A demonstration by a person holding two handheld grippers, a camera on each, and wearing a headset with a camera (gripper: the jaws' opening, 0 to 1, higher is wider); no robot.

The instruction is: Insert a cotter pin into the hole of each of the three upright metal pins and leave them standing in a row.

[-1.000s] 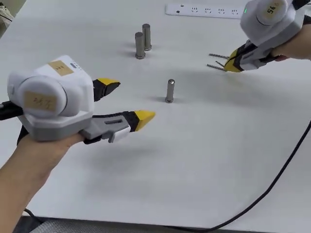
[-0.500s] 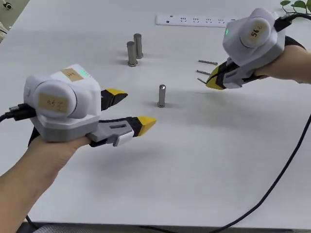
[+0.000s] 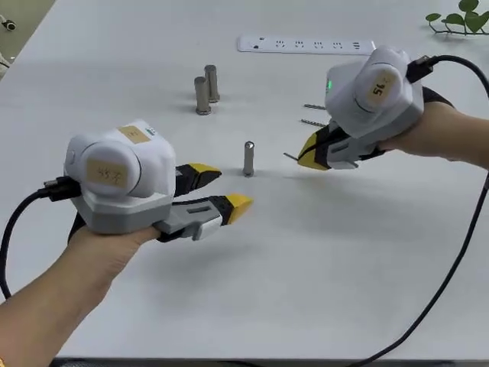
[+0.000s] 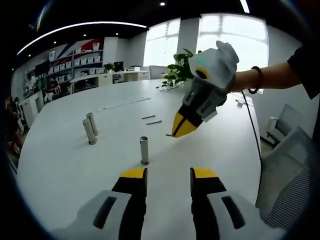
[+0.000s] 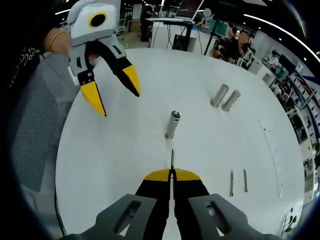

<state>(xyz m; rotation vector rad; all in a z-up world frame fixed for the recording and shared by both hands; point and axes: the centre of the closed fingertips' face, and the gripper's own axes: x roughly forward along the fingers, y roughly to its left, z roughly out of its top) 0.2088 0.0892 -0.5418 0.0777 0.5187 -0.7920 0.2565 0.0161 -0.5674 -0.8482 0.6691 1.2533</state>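
A white table [image 3: 321, 260] seen from above, with a person holding a gripper in each hand.

The right gripper [image 3: 309, 159] is on the right side of the scene. Its yellow-tipped fingers [image 5: 159, 176] are clenched on a thin cotter pin [image 5: 172, 159]. The cotter pin sticks straight out from between the fingertips and points left toward a lone upright metal pin [image 3: 248, 158] at the middle of the table. Its free end appears to stop just short of that metal pin, to the metal pin's right, though the thin wire is hard to follow.

The left gripper [image 3: 221, 187] is held above the table on the near left. Its fingers [image 4: 134, 176] are spread apart and hold nothing. The lone metal pin stands just beyond their tips, in line with the gap between them.

Two more metal pins [image 3: 202, 95] stand upright, just beside each other, at the far left. Two spare cotter pins [image 3: 313, 108] lie flat on the table behind the right gripper. A white power strip [image 3: 306, 44] lies along the far edge. A black cable [image 3: 451, 267] runs across the near right of the table.
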